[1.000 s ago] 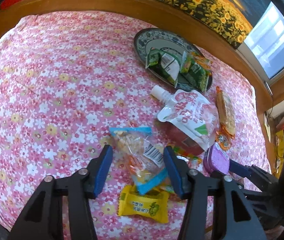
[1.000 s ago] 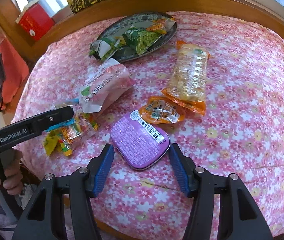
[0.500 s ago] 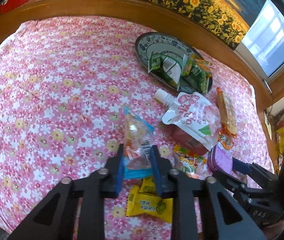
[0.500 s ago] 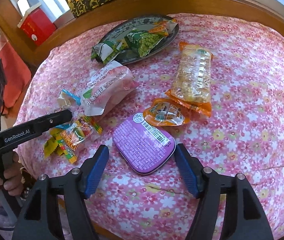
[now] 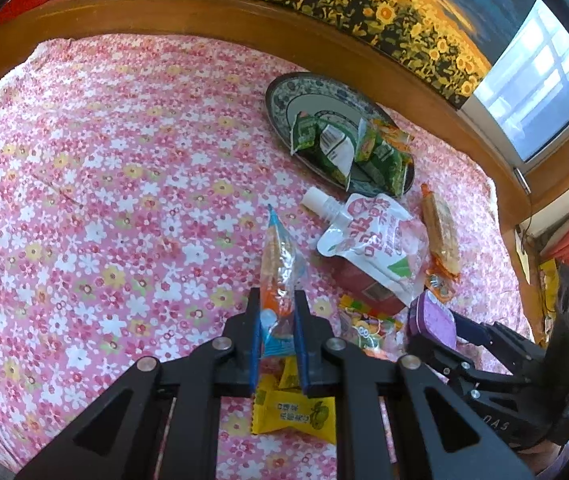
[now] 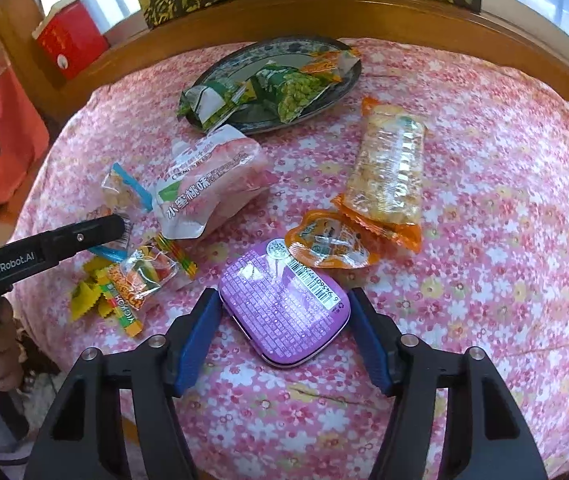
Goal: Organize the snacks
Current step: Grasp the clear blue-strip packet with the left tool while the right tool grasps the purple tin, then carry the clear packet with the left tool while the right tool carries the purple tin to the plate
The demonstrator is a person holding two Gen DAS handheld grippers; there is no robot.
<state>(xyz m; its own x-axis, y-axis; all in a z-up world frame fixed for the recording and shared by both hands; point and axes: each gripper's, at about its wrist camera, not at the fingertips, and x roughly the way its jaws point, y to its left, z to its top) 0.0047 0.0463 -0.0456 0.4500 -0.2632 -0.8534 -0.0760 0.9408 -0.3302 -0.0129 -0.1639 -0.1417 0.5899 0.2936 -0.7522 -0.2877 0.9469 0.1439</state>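
Observation:
My left gripper (image 5: pixel 278 300) is shut on a clear snack bag with blue ends (image 5: pixel 278 256), which stands up on edge between the blue pads, just above the flowered cloth. In the right wrist view that bag (image 6: pixel 124 192) sticks out past the left gripper's black finger (image 6: pixel 84 236). My right gripper (image 6: pixel 283 295) straddles a flat purple tin (image 6: pixel 280 320) lying on the cloth; its jaws are closing, with the pads close beside the tin's edges. A patterned plate (image 5: pixel 284 92) at the back holds green snack packets (image 5: pixel 324 148).
A white-and-pink spouted pouch (image 6: pixel 208 176) lies in front of the plate. An orange cracker pack (image 6: pixel 392 168) and a small orange jelly pack (image 6: pixel 324 248) lie to the right. A gummy bag (image 6: pixel 144 276) and yellow candy (image 5: pixel 292 412) sit near the front. A wooden rim borders the cloth.
My left gripper's jaws went from wide around the flat bag to shut on it, and the bag now stands on edge. The right jaws widened, then narrowed around the purple tin.

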